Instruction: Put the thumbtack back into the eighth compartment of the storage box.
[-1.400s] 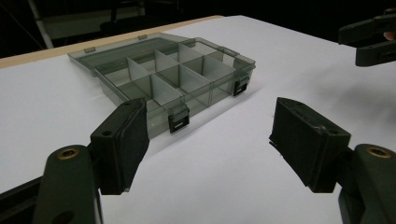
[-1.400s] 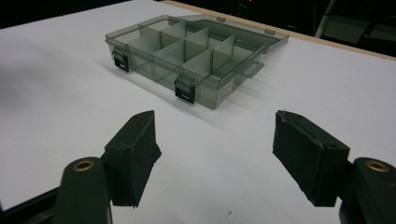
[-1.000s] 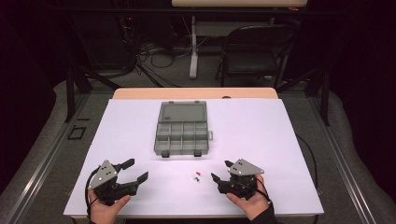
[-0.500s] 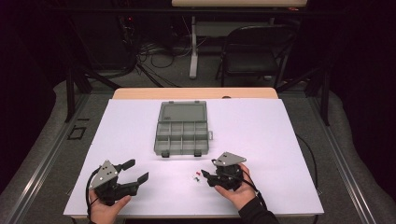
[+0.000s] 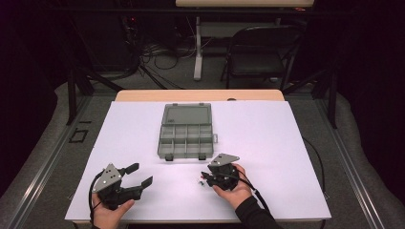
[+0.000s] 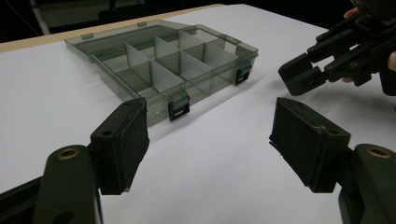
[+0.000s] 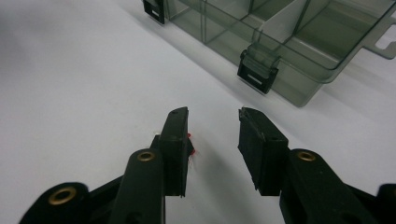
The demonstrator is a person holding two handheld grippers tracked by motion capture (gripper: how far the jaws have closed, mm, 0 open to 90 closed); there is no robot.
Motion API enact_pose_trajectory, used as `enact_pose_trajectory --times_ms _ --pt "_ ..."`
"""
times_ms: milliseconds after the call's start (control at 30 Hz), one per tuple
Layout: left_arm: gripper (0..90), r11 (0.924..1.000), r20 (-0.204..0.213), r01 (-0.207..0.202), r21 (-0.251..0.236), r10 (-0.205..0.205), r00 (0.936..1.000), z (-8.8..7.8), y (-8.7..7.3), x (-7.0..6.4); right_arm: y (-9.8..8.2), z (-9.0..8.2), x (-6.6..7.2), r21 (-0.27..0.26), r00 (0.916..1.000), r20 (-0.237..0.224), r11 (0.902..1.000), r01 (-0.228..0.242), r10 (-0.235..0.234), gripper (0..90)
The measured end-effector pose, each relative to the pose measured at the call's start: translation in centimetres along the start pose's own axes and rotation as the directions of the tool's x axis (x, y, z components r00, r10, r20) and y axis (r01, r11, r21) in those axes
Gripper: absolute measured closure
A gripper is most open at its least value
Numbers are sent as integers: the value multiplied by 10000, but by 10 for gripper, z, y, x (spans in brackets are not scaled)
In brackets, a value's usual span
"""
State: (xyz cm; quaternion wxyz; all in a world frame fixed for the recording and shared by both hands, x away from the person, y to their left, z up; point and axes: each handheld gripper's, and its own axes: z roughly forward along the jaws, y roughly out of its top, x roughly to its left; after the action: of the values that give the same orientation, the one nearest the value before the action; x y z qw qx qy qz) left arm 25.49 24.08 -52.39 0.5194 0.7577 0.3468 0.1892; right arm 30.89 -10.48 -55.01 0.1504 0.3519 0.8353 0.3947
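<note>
Right gripper (image 5: 206, 179) over perhaps-paper white tabletop (image 5: 267, 129)

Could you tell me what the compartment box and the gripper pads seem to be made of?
The compartment box looks like smoky translucent plastic: its dividers show through the glossy walls, and the latches are black. The left gripper pads look like matte black rubber or foam, though that is uncertain.

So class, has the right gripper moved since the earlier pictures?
Yes. The right gripper has slid left across the table, nearer the organiser box, its jaws just closing around small red-and-white parts.
</note>
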Motion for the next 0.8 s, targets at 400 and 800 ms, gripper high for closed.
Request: enact_pose_trajectory --times_ms 400,800 --pt "274 10000 7 4 22 -4 10000 1 0 0 -3 5 4 5 9996 -273 10000 80 -80 730" --pt "274 10000 12 -5 -4 5 10000 0 0 0 -11 5 4 176 9988 -451 9997 188 -180 816"
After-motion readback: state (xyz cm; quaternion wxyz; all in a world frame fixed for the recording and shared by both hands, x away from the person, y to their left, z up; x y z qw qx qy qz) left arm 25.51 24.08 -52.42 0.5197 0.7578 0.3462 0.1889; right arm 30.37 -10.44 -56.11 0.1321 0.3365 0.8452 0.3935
